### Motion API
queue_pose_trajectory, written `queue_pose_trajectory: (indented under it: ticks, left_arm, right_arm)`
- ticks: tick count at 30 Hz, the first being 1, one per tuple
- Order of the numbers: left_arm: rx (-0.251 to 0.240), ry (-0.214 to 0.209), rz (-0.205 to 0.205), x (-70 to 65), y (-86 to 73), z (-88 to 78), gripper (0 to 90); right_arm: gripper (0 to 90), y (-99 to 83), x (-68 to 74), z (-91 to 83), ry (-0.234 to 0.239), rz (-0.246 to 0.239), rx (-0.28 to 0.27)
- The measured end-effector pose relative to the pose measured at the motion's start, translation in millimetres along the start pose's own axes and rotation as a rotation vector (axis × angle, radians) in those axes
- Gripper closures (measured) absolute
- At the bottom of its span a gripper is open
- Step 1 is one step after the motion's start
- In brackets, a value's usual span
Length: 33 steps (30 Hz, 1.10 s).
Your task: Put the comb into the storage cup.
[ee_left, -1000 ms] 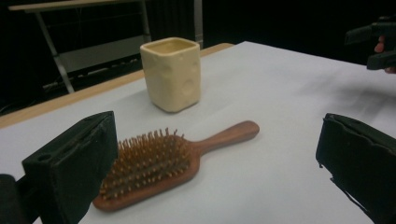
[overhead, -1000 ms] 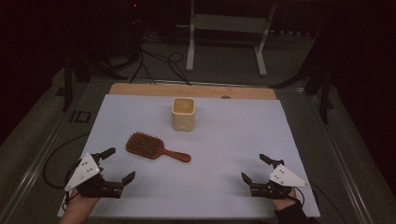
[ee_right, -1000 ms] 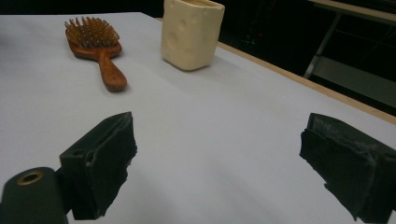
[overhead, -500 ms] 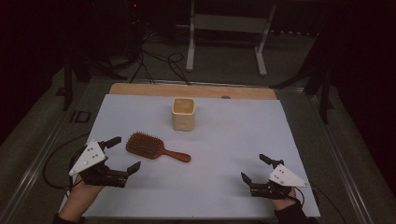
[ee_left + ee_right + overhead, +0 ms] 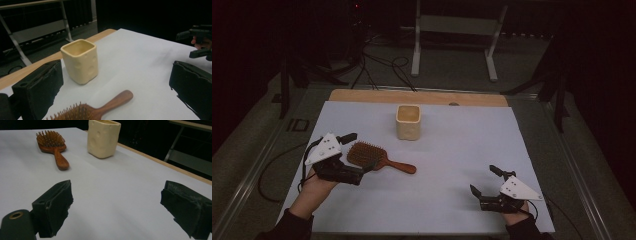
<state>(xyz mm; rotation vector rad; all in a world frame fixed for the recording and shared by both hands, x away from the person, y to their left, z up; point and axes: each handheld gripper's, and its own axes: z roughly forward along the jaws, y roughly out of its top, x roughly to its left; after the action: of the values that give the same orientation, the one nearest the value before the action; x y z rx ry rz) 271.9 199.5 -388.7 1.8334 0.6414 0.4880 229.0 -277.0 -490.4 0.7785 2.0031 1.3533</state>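
Left gripper (image 5: 353, 154), jaws spread wide, straddles the bristle head of the wooden hairbrush (image 5: 377, 159), which lies bristles-up on the white table cover (image 5: 452, 200) just in front of the cream square cup (image 5: 408, 121). Risk: closing across the rounded head, or onto the bristles, could let it squirm out or skid on the smooth sheet; a hard sideways shove might send it toward the cup. Right gripper (image 5: 488, 186), likewise open and holding nothing, sits well apart, too far to steady anything.
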Motion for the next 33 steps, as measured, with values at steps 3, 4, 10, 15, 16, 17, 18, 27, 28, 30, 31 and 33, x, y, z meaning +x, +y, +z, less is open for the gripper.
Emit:
queue_pose_trajectory:
  ticks: [3,4,10,15,16,17,18,27,28,30,31,33]
  left_arm:
    - [0.008,-0.006,0.006,0.2,5.1,7.2,0.0]
    - [0.011,-0.007,0.009,0.0,6.6,9.6,0.0]
    - [0.03,-0.029,0.014,-2.2,13.3,24.2,0.0]
    - [0.038,-0.025,0.001,-5.3,16.1,38.0,0.0]
    - [0.046,-0.033,-0.009,-5.3,16.5,41.7,0.0]
    - [0.061,-0.041,-0.011,-4.9,16.7,45.5,0.0]
    - [0.069,-0.044,-0.016,-5.1,16.3,49.7,0.0]
    - [0.139,-0.094,-0.029,-10.1,7.2,87.6,0.0]
    - [0.142,-0.094,-0.03,-10.9,5.8,91.1,0.0]
    - [0.152,-0.103,-0.036,-11.5,3.1,97.3,0.0]
    - [0.155,-0.097,-0.034,-12.3,1.6,100.1,0.0]
    - [0.163,-0.096,-0.036,-13.2,-1.0,104.8,0.0]
  right_arm:
    - [9.5,0.0,-0.3,0.2,0.003,0.007,-0.003]
    - [9.6,0.0,-0.2,0.2,0.002,0.006,-0.004]
    - [9.5,0.1,-0.2,0.0,0.005,0.006,-0.006]
    - [9.6,0.1,-0.3,0.3,0.009,0.007,-0.006]
    - [9.6,-0.1,-0.1,0.4,0.01,0.004,-0.003]
    - [9.6,-0.1,-0.1,0.4,0.01,0.004,-0.003]
    - [9.6,-0.2,-0.1,0.4,0.011,0.007,-0.002]
    - [9.6,-0.1,-0.3,0.7,0.019,0.006,-0.007]
    - [9.6,-0.2,-0.3,0.7,0.02,0.007,-0.006]
    - [9.6,-0.1,-0.4,0.7,0.021,0.012,-0.008]
    - [9.6,0.1,-0.3,0.8,0.02,0.011,-0.009]
    - [9.6,-0.3,-0.1,0.8,0.02,0.005,-0.005]
